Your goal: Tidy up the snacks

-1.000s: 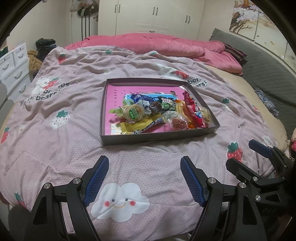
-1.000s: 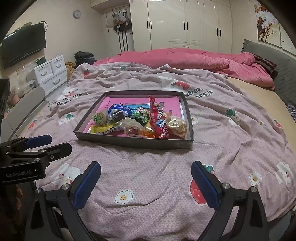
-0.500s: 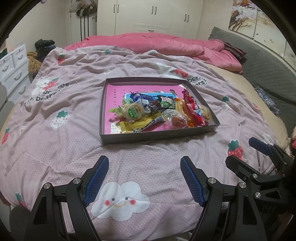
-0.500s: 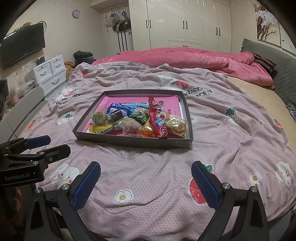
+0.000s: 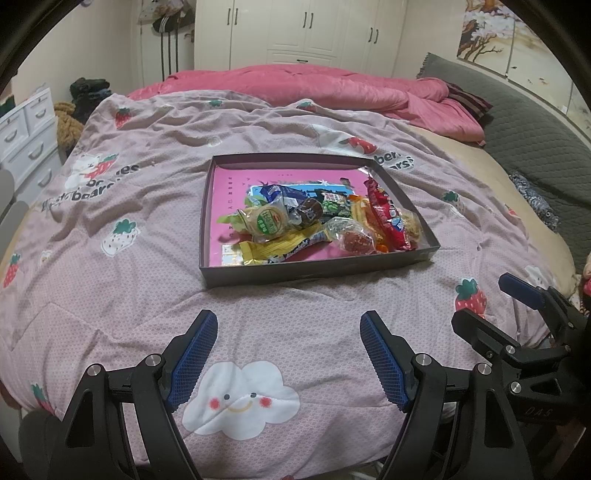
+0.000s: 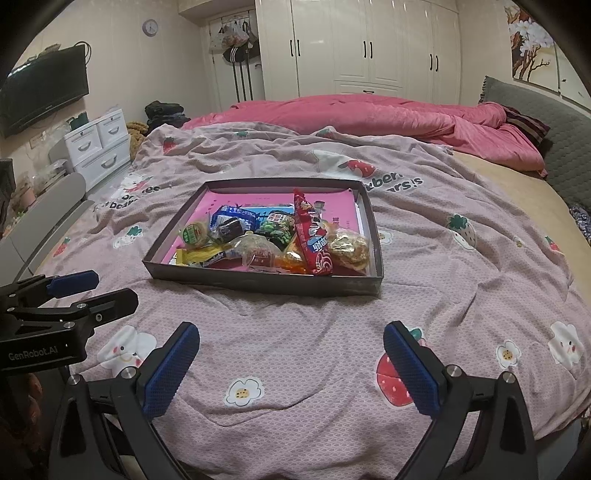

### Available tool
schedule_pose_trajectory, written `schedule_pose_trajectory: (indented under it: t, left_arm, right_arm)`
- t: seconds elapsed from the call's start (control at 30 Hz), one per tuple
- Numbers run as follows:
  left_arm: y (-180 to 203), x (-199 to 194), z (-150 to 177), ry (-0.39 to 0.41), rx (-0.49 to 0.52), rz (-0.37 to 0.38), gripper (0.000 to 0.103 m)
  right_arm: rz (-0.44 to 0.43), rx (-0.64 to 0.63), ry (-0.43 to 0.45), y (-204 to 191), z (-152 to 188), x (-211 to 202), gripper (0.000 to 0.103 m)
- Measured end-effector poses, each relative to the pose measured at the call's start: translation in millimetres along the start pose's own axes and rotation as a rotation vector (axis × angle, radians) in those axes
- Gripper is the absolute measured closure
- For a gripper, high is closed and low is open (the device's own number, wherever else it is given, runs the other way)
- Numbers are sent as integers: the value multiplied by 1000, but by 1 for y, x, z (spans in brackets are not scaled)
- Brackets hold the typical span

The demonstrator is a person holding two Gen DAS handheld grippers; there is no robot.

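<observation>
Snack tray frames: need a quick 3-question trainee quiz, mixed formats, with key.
1. True or false: the left gripper holds a snack.
2. In the right wrist view, which snack lies nearest the tray's right wall? A) yellow bar B) golden crinkly pack C) round green-label pack
3. Fill in: the long red packet lies ___ the tray.

Key: 1 false, both the left and the right gripper are open and empty above the blanket; 2 B; 3 inside.

Home bedroom.
Big bed [image 6: 424,295] with strawberry-print quilt [image 5: 147,280] and pink duvet [image 6: 369,114], white wardrobe [image 6: 369,44] behind it, white drawer unit [image 6: 98,147], wall TV [image 6: 44,92], wall clock [image 6: 150,27], grey padded headboard [image 5: 535,122].
</observation>
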State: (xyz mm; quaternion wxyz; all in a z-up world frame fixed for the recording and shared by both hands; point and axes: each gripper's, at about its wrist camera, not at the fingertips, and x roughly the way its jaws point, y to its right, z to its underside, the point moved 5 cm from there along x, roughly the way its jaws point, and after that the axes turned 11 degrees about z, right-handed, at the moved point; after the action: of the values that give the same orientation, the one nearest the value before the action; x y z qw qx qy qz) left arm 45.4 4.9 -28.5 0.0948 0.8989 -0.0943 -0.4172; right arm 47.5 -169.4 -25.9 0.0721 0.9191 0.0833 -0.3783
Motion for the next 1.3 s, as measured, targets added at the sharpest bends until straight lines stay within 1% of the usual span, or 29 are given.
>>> schedule_pose_trajectory:
  t: [0.7, 1.3]
  left_arm:
    - [-3, 0, 2, -2, -1, 3, 22]
    - [4, 2, 2, -4, 3, 7, 22]
  right_arm:
    - [3, 3, 0, 3, 0, 0, 2]
    - [8, 6, 3, 7, 0, 0, 2]
